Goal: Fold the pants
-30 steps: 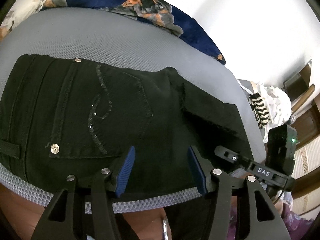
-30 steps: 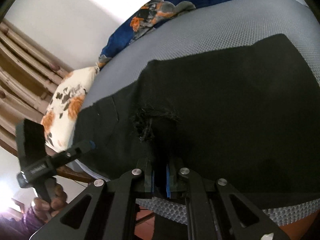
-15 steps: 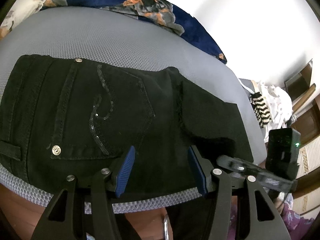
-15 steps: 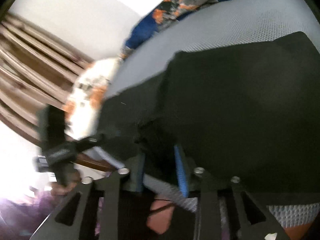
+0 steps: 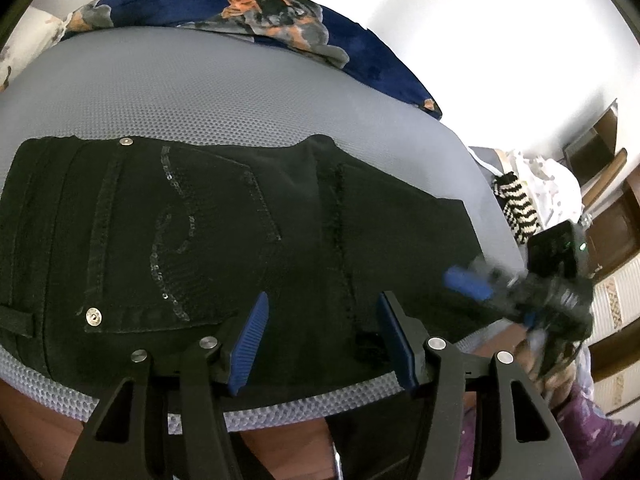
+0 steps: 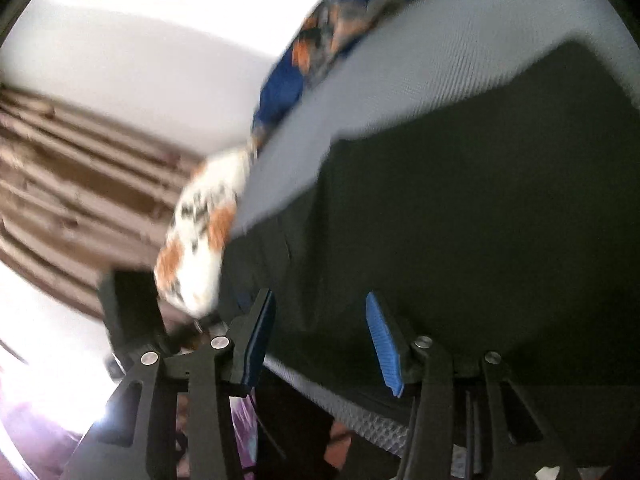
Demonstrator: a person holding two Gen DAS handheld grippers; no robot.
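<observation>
Black pants lie folded flat on a grey mesh mattress, back pocket with sequins and rivets facing up, a leg end folded over on the right. My left gripper is open and empty over the pants' near edge. My right gripper is open and empty at the near edge of the pants; that view is motion-blurred. The right gripper also shows, blurred, in the left wrist view at the pants' right corner.
A blue floral blanket lies along the mattress's far side. A white and orange pillow sits at the left end by a slatted wooden headboard. Striped and white clothes lie to the right, near wooden furniture.
My right gripper opened and let go of the pants' frayed leg end, then pulled back off the near edge. The folded leg now lies flat. My left gripper stayed put.
</observation>
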